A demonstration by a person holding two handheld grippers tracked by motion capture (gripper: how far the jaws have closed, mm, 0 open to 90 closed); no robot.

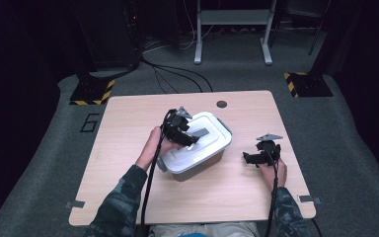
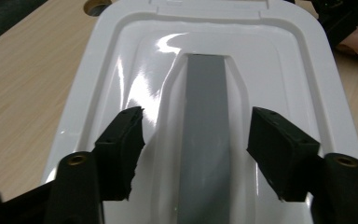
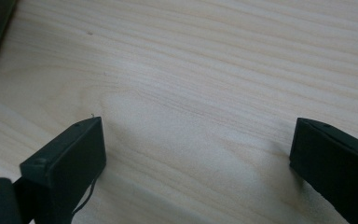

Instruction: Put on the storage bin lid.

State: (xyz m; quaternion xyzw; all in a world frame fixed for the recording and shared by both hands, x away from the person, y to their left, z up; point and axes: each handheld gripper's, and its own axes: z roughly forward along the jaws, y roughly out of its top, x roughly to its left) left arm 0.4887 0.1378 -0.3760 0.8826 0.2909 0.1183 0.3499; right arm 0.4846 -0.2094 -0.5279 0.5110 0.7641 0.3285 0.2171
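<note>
The white lidded box (image 1: 197,145) sits near the middle of the table (image 1: 128,113), turned at a slant, so its grey handle (image 2: 204,135) lines up with the left gripper (image 1: 193,137). That gripper's jaws stand partly apart, one on each side of the handle, with clear gaps and no contact (a straddle suited to clamping or freeing it). The right gripper (image 1: 249,159) rests well apart on bare wood, jaws wide and empty, likely kept out of the way

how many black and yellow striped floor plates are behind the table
2: one striped floor plate sits off the table's far left corner, the other striped floor plate off its far right corner. More may be hidden in the dark surroundings.
</note>
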